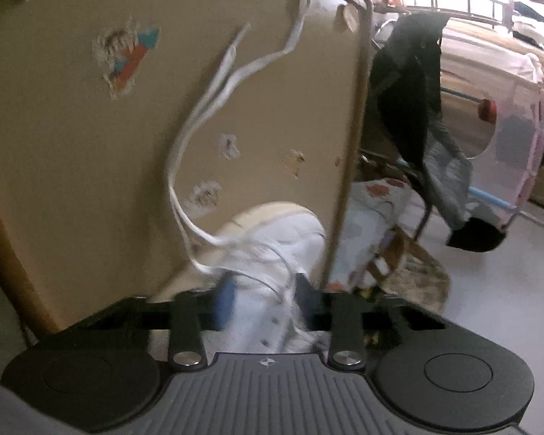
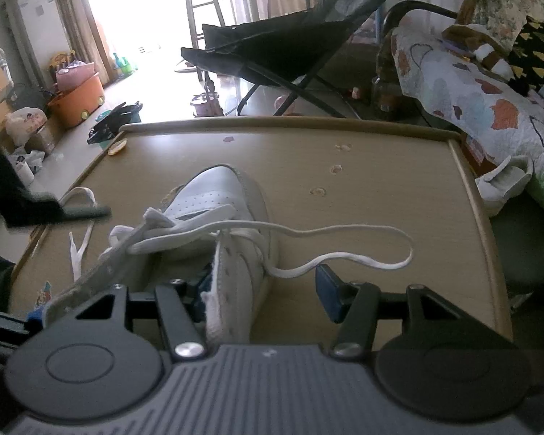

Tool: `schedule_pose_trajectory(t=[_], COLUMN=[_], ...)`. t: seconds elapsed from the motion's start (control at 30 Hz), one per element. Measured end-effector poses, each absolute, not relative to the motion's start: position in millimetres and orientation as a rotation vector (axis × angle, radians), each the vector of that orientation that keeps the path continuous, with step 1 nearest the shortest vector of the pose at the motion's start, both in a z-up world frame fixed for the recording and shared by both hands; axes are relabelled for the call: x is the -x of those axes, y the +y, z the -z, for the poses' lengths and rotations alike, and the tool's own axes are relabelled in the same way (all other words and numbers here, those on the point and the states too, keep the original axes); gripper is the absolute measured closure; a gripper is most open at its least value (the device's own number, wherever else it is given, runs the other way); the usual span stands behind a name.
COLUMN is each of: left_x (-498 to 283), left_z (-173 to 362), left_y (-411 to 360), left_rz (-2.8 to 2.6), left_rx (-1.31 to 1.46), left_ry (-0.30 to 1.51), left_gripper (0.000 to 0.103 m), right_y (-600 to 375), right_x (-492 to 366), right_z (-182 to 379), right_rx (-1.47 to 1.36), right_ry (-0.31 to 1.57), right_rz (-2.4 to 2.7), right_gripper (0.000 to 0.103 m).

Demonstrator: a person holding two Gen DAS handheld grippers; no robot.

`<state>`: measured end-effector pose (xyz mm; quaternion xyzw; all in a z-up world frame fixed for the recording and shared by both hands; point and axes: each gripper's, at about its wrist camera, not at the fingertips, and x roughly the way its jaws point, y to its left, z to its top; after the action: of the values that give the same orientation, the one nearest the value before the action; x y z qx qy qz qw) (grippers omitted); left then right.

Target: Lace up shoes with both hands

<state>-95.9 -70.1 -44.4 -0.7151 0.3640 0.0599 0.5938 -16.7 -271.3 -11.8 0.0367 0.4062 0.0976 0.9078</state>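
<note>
A white sneaker (image 2: pixel 217 195) stands on the tan table (image 2: pixel 380 166), toe pointing away. Its white lace (image 2: pixel 344 233) loops loosely to the right, and another end (image 2: pixel 78 250) lies on the left. My right gripper (image 2: pixel 264 286) is open: its left finger is inside the shoe behind the right eyelet flap, and its right pad (image 2: pixel 326 290) hangs free over the table. In the blurred, rolled left wrist view, my left gripper (image 1: pixel 264 295) is shut on the shoe (image 1: pixel 283 228) at its eyelet flap, which fills the gap between the pads. The lace (image 1: pixel 199 116) trails away across the table (image 1: pixel 72 145).
A black folding chair (image 2: pixel 290 43) stands beyond the table's far edge. A sofa with a patterned quilt (image 2: pixel 471 101) and a second white shoe (image 2: pixel 500 185) are on the right. An orange tub (image 2: pixel 79 101) and bags sit on the floor at left.
</note>
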Motion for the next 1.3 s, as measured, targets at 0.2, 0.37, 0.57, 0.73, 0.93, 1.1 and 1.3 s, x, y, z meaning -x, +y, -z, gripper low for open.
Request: schedule_pose_trajectory(t=[0.2, 0.37, 0.57, 0.73, 0.93, 1.1, 1.3], left_x=[93, 93, 84, 79, 70, 58, 46], left_z=[47, 47, 36, 28, 19, 12, 8], left_y=[-66, -62, -65, -63, -57, -51, -39], left_rz=[-0.143, -0.13, -0.088, -0.066, -0.044, -0.028, -0.009], left_rx=[1.707, 1.734, 1.596, 1.485, 1.328, 1.18, 1.088], left_ry=[0.83, 0.808, 0.819, 0.821, 0.837, 0.856, 0.864], left_gripper=[0.078, 0.078, 0.096, 0.1, 0.101, 0.101, 0.101], right_y=[-271, -270, -270, -272, -270, -268, -267], right_x=[17, 15, 15, 14, 15, 15, 16], right_z=[12, 10, 9, 9, 9, 9, 10], right_rx=[-0.078, -0.08, -0.067, -0.065, -0.043, -0.024, -0.02], right_ry=[0.837, 0.839, 0.831, 0.829, 0.822, 0.817, 0.816], right_rz=[-0.202, -0.2, -0.203, -0.204, -0.204, -0.197, -0.192], right_gripper=[0.045, 0.045, 0.045, 0.045, 0.045, 0.044, 0.042])
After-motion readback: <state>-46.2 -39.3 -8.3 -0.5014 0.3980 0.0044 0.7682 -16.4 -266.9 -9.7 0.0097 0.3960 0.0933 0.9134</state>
